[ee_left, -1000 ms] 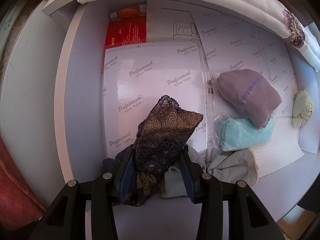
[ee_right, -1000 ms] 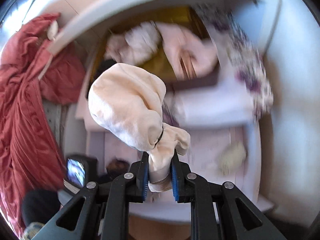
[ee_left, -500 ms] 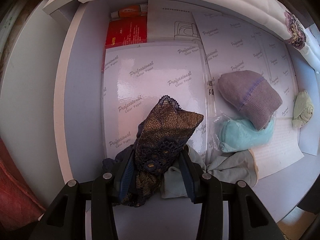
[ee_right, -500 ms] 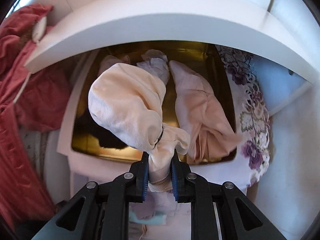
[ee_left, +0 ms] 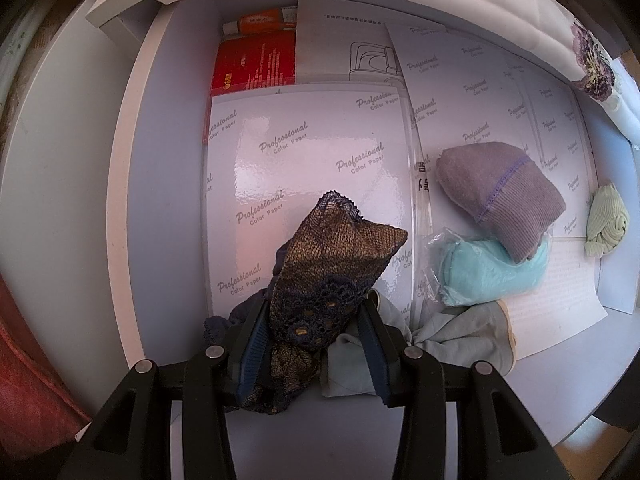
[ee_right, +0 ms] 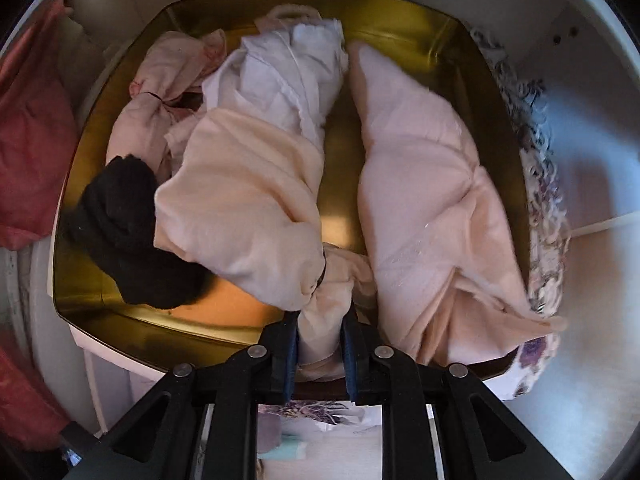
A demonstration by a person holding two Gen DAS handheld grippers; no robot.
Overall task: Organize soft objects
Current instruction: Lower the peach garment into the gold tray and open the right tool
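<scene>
The right gripper (ee_right: 320, 340) is pinching the floppy, featherlight peach bundle (ee_right: 240, 216) by its tied neck over the gold tin (ee_right: 400, 16), while the left gripper (ee_left: 316, 344) is clamping a limp lace cloth (ee_left: 332, 272).

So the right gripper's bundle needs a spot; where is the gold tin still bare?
Bare gold shows in a strip between the held peach bundle and the pink roll, and at the near rim of the tin beside the black bundle. The far left corner is crowded.
</scene>
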